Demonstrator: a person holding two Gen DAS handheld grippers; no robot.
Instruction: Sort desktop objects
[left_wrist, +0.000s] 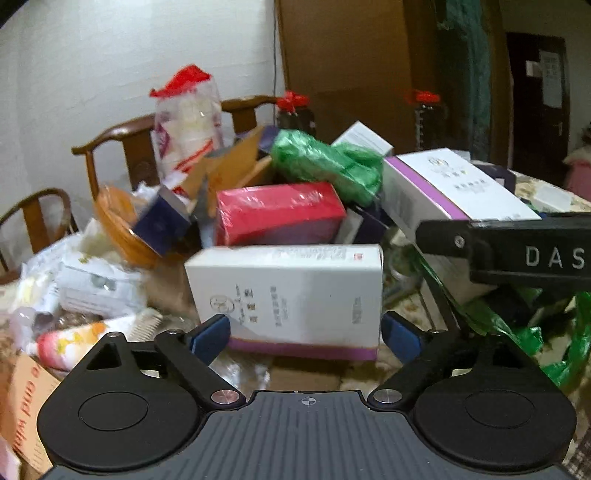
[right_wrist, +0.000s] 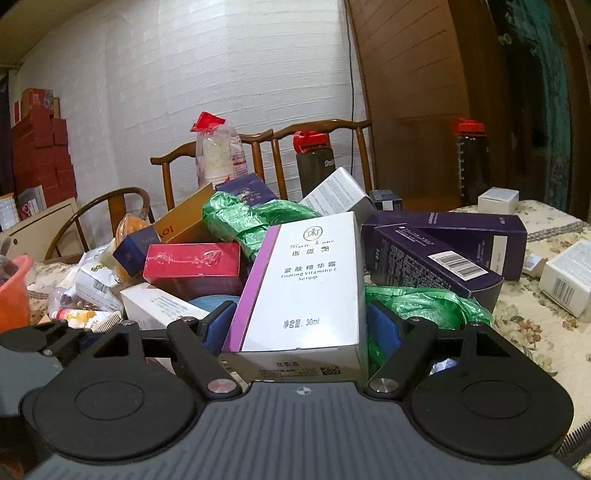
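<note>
In the left wrist view a white box with a purple base (left_wrist: 291, 295) lies crosswise between my left gripper's blue pads (left_wrist: 210, 338). My left gripper (left_wrist: 304, 338) is closed on its two ends. In the right wrist view my right gripper (right_wrist: 301, 328) is shut on a white and purple serum box (right_wrist: 306, 284), which also shows in the left wrist view (left_wrist: 454, 192) with the right gripper's black body (left_wrist: 517, 251) at the right. A red box (left_wrist: 280, 212) (right_wrist: 192, 260) lies behind, under a green plastic bag (left_wrist: 328, 166) (right_wrist: 243, 221).
The floral tablecloth (right_wrist: 535, 325) carries dark purple boxes (right_wrist: 443, 251), small white boxes (right_wrist: 569, 277), an orange basket (left_wrist: 122, 225), a tube and comb (left_wrist: 96, 336) and a cardboard box (left_wrist: 236, 162). Wooden chairs (right_wrist: 258, 147), red-capped bottles (right_wrist: 312, 162) and a white brick wall stand behind.
</note>
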